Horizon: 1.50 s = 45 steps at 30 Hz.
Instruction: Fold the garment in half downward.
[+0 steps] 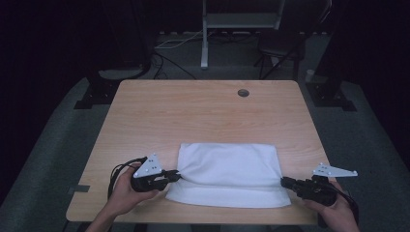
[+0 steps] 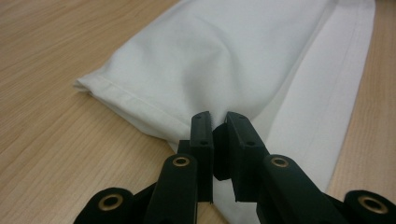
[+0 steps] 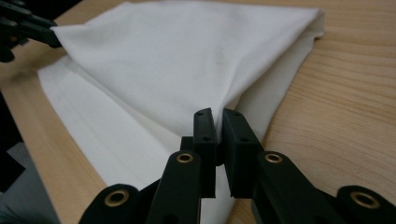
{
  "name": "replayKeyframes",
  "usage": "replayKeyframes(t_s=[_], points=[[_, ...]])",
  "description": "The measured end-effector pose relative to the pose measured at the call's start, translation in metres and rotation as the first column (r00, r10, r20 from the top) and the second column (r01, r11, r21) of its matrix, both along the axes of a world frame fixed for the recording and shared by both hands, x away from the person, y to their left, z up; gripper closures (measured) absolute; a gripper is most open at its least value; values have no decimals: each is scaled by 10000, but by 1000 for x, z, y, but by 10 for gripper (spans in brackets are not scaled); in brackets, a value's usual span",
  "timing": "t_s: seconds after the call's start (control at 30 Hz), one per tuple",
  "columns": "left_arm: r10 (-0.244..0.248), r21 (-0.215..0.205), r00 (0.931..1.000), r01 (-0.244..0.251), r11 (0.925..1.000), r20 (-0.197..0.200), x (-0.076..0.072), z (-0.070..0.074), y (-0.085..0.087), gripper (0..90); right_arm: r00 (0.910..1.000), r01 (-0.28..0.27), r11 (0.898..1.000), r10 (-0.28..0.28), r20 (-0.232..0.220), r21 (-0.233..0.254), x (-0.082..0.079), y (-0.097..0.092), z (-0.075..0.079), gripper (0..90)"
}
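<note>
The light wooden bench (image 1: pixel 208 116) with rounded corners takes up the middle of the high view, a small round cable hole (image 1: pixel 243 93) near its upper edge. On its lower half, close to the bottom edge, lies the white rectangular cloth (image 1: pixel 227 171), folded so that an upper layer sits over a lower one, with a strip of the lower layer left showing along the bottom. This layering suggests a fold being made or pulled across.

At the lower left of the high view, the left gripper (image 1: pixel 175 177) pinches the cloth's left edge; in the left gripper view its jaws are closed narrowly on a gathered bit of the upper layer (image 2: pixel 219 65), lifting it slightly off the bench. At the lower right, the right gripper (image 1: pixel 284 182) does the same on the opposite edge, jaws clamped tight on the fabric (image 3: pixel 187 60). Holding both ends likely keeps the layer taut and even, so it can be carried across without wrinkling.
</note>
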<state>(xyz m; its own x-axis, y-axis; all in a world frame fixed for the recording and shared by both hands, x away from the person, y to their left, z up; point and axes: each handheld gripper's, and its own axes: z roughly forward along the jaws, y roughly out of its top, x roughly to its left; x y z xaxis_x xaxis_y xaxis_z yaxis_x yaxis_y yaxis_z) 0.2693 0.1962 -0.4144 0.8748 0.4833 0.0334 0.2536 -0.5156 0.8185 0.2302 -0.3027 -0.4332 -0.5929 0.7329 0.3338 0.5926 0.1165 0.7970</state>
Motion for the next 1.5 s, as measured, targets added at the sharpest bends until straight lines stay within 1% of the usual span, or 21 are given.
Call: replayKeyframes(t_s=[0.1,0.17,0.23,0.37,0.5,0.67,0.73,0.87,0.97,1.07,1.2,1.3,1.37,1.5], points=[[59,-179,9999,-56,9998,134,-1,6,2,814,9997,-44,9997,39,220,250,-5,0,7,844],[7,-239,9998,-3,9997,192,-2,10,2,814,9995,-100,9997,93,314,220,-7,0,11,844],[-71,-179,9999,73,9998,141,-4,10,2,809,9993,-153,9997,147,330,186,-10,0,13,844],[-254,-82,9997,254,9996,22,-11,6,1,806,9995,-209,9997,206,248,100,-14,-2,10,843],[-297,-30,9995,297,9996,-109,-18,0,3,807,9999,-130,9998,129,101,167,-21,-5,5,843],[-374,56,9993,374,9993,-40,-27,-4,2,807,9998,-201,9997,201,7,105,-27,-5,2,842],[-360,30,9993,360,9993,-20,-29,-4,2,807,9998,-191,9998,191,8,114,-28,-5,2,842],[-377,-70,9993,378,9993,56,-32,-2,3,807,9997,-235,9997,234,94,76,-32,-6,5,839],[-428,-130,9989,430,9990,177,-35,3,3,807,9996,-235,9997,234,147,76,-36,-7,8,838],[-457,-164,9987,460,9988,218,-37,5,3,807,9996,-235,9997,235,157,39,-38,-8,9,837],[-487,-31,9988,487,9988,42,-40,-2,3,807,9997,-229,9997,229,-19,-22,-40,-10,4,834],[-434,-75,9990,434,9990,-128,-42,-8,4,807,9996,-243,9997,243,-120,-10,-41,-10,-1,832],[-464,-74,9988,463,9989,-160,-43,-12,4,807,9996,-217,9998,217,-172,-19,-42,-10,-2,832],[-440,-129,9988,437,9990,-226,-44,-14,4,805,9996,-201,9996,197,-196,-187,-42,-10,-4,829]])
